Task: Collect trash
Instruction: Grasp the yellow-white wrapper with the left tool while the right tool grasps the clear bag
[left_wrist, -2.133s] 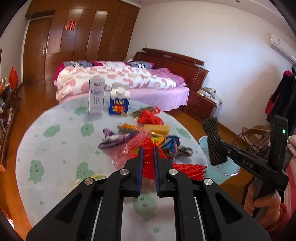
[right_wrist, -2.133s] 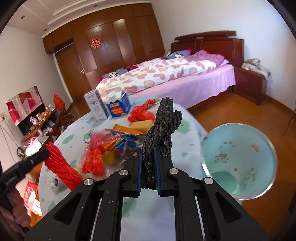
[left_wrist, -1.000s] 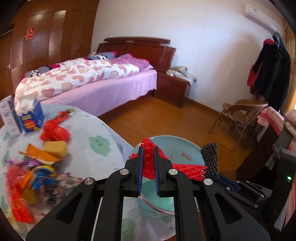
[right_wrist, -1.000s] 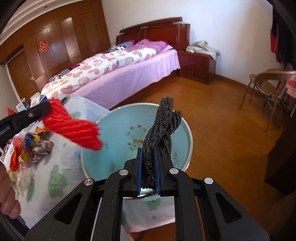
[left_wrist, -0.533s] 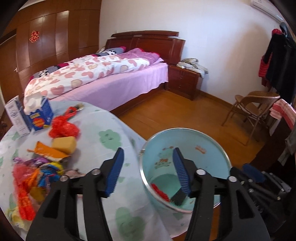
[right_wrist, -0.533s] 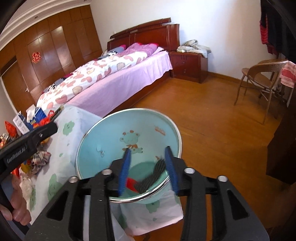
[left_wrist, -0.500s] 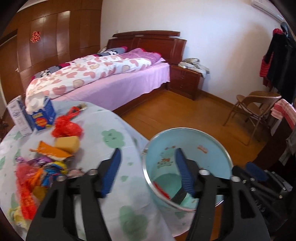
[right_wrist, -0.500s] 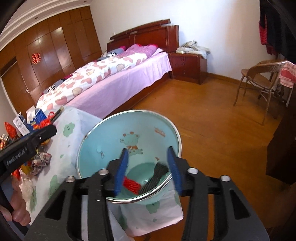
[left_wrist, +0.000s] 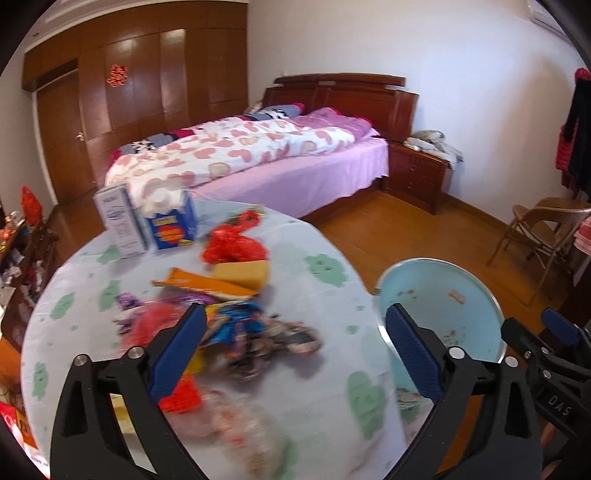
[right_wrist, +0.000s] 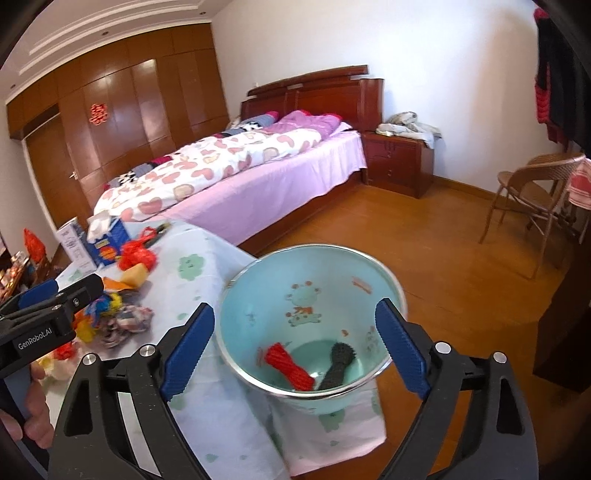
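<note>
The left gripper (left_wrist: 295, 343) is opening, jaws wide, nothing between them; it hangs over the table (left_wrist: 325, 236), above a blurred heap of wrappers (left_wrist: 243, 332); the right gripper (right_wrist: 295, 347) is opening too, empty, its jaws framing the bin (right_wrist: 258, 295) from above. Only the right view looks into the bin: a red bundle (right_wrist: 290, 365) and a black bundle (right_wrist: 338, 363) lie side by side on its bottom; the left view catches just the bin's (left_wrist: 476, 284) inner wall, beside the table edge, and the tip of the right gripper (left_wrist: 554, 332) at the far right. The left view alone lays out the table: past the wrappers a yellow sponge (left_wrist: 242, 273), a red bag (left_wrist: 232, 245), then two cartons (left_wrist: 147, 225) at the far rim. The right view shows the left gripper (right_wrist: 40, 306) from the side with a hand (right_wrist: 29, 417) beneath it. Beyond, both show a bed (left_wrist: 258, 158) and a chair (right_wrist: 532, 195).
</note>
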